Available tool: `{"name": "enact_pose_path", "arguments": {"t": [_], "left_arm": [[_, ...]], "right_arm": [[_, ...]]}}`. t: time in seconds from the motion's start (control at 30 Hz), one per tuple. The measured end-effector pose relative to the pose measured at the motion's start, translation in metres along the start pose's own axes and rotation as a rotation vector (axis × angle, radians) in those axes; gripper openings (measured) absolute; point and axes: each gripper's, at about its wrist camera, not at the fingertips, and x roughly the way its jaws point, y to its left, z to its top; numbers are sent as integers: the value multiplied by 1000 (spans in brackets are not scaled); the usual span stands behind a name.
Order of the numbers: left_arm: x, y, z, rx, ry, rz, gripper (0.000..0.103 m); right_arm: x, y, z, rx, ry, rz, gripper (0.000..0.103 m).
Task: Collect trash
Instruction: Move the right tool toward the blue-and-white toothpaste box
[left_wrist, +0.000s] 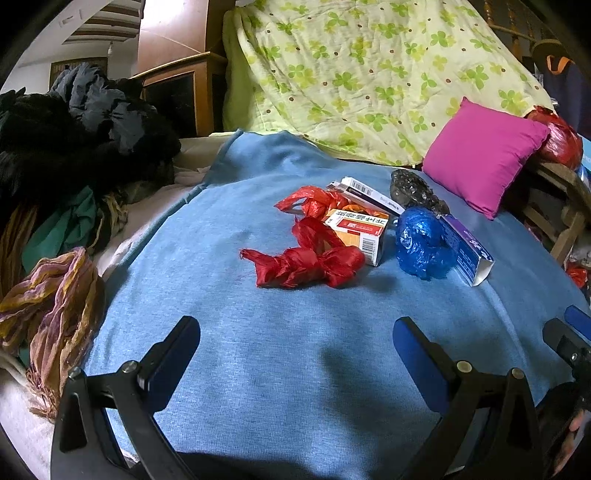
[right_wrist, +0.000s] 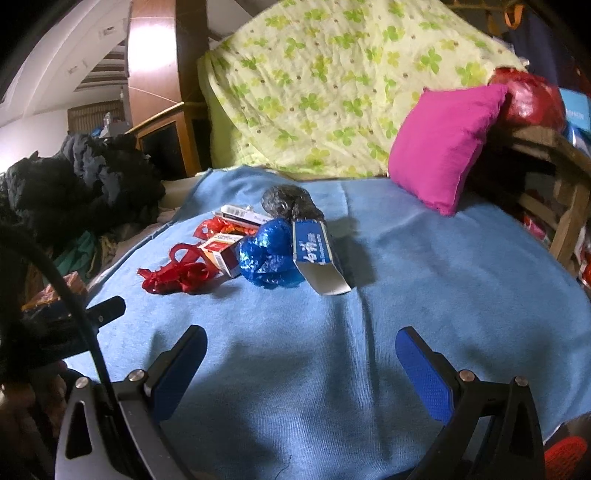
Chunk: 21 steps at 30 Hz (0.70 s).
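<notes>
Trash lay clustered on the blue blanket (left_wrist: 258, 369) well ahead of both grippers: red wrapper (left_wrist: 306, 264), orange box (left_wrist: 360, 230), blue bag (left_wrist: 421, 243), toothpaste box (right_wrist: 314, 254). Left gripper (left_wrist: 295, 343) and right gripper (right_wrist: 301, 350) stood spread wide, holding nothing.

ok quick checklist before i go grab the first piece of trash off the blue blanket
1. Left gripper open and empty: ok.
2. Right gripper open and empty: ok.
3. Bare blue blanket between the grippers and the trash pile: ok.
4. Red ribbon nearest the left gripper, nothing on top of it: ok.
5. Blue plastic bag free to lift: not ok, the blue carton leans against it.
6. Trash bin or bag to drop into: cannot tell, none in view.
</notes>
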Motion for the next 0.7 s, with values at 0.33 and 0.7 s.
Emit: {"name": "enact_pose_path", "arguments": {"t": [0.33, 0.7], "left_arm": [[0, 4, 0, -22, 6, -21, 103], [-1, 7, -1, -36, 10, -37, 103]], "right_arm": [[40, 2, 34, -33, 83, 47, 103], [118, -4, 59, -93, 174, -41, 97]]}}
